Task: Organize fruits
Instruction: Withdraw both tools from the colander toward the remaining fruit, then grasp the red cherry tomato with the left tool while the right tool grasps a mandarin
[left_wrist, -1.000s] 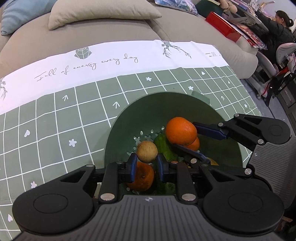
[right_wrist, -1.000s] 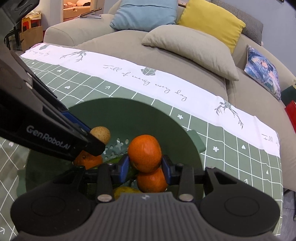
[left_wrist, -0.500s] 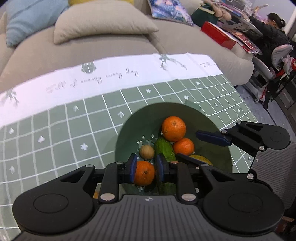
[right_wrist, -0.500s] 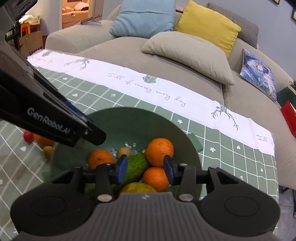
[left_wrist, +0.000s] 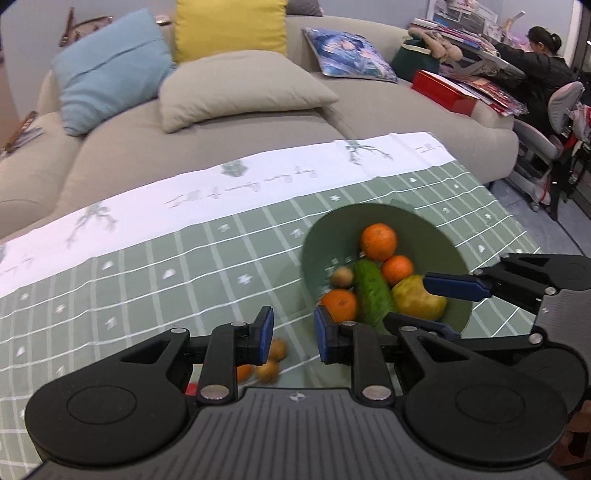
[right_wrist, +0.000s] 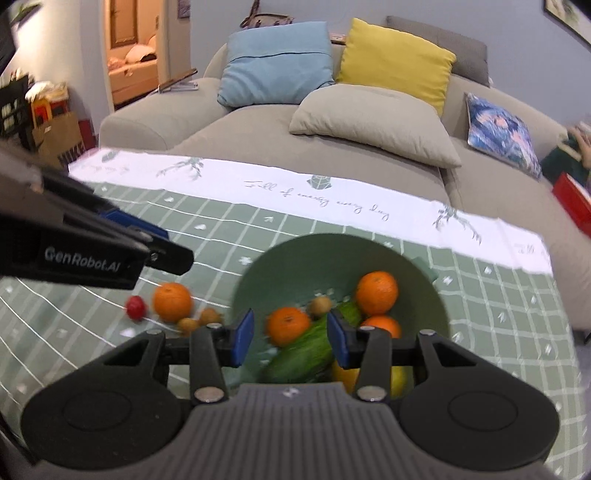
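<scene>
The green bowl (right_wrist: 424, 280) sits on the checked tablecloth (left_wrist: 147, 280) toward the table's right end, not far from the white-bordered edge that faces the sofa (left_wrist: 229, 140). It holds three oranges, the largest (right_wrist: 376, 291) at the back, a cucumber (left_wrist: 371, 291) lying across the middle, a small brown fruit (left_wrist: 341, 277) beside it and a yellow-green fruit (left_wrist: 417, 301) at the near rim. A second ago each tool was down in the bowl, the left one closed on the brown fruit and the right one on the big orange; both pieces now rest in the bowl. The left gripper (left_wrist: 290, 334) has drawn back toward the bowl's left rim, its blue pads well apart and holding nothing. The right gripper (right_wrist: 290, 338) has lifted too, its jaws spread wider and empty above the bowl's near side. I judge that two more pieces are sorted and both tools are free for another trip. Still loose on the cloth, left of the bowl, lie an orange (right_wrist: 173, 302), a small red fruit (right_wrist: 135, 307) and two little brown fruits (right_wrist: 199, 320), close together.
</scene>
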